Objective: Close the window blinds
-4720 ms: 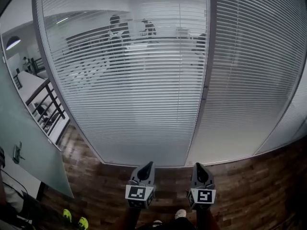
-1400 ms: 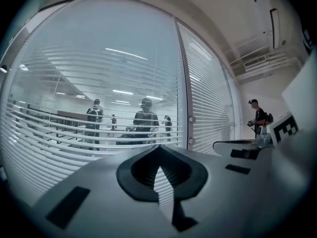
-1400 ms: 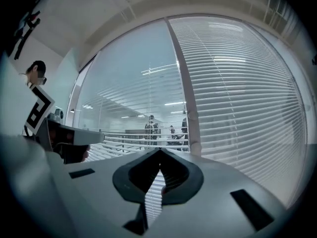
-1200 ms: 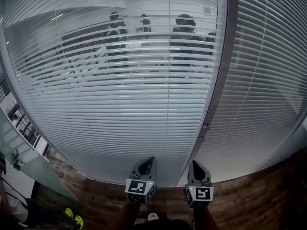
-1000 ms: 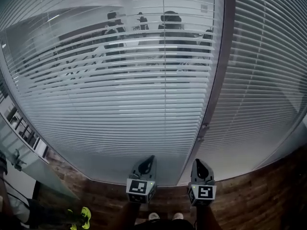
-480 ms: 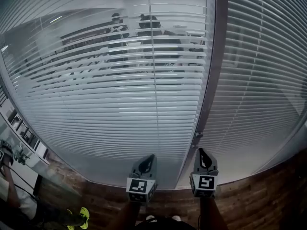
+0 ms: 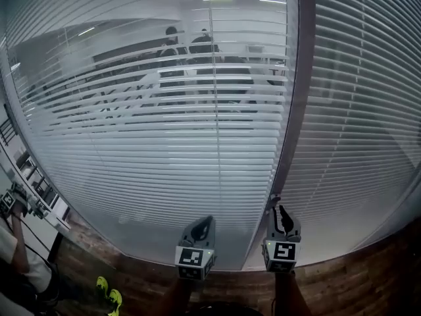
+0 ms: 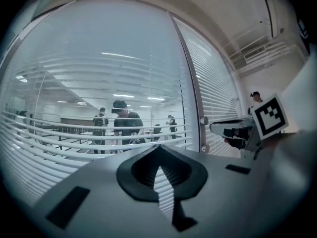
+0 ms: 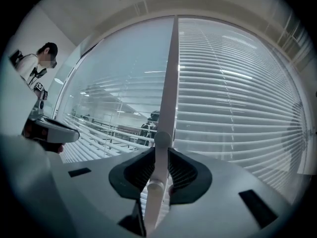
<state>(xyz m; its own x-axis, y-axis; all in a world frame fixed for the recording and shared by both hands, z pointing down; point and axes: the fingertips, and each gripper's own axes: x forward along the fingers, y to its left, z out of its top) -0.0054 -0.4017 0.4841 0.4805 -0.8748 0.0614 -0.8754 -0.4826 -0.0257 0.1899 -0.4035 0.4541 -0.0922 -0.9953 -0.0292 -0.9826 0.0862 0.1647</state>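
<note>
Tilt wand (image 9: pixel 162 139) stands upright between right gripper's (image 9: pixel 159 156) just-opened jaws, unclamped (left gripper (image 7: pixel 204 223) clenched, empty, farther left).

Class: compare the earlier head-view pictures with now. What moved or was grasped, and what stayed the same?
The right gripper has moved up to the frame post. Its jaws have just been opening, with the post's small knob between them, not clamped. The left gripper stays low and shut, and the blinds still have open slats.
</note>
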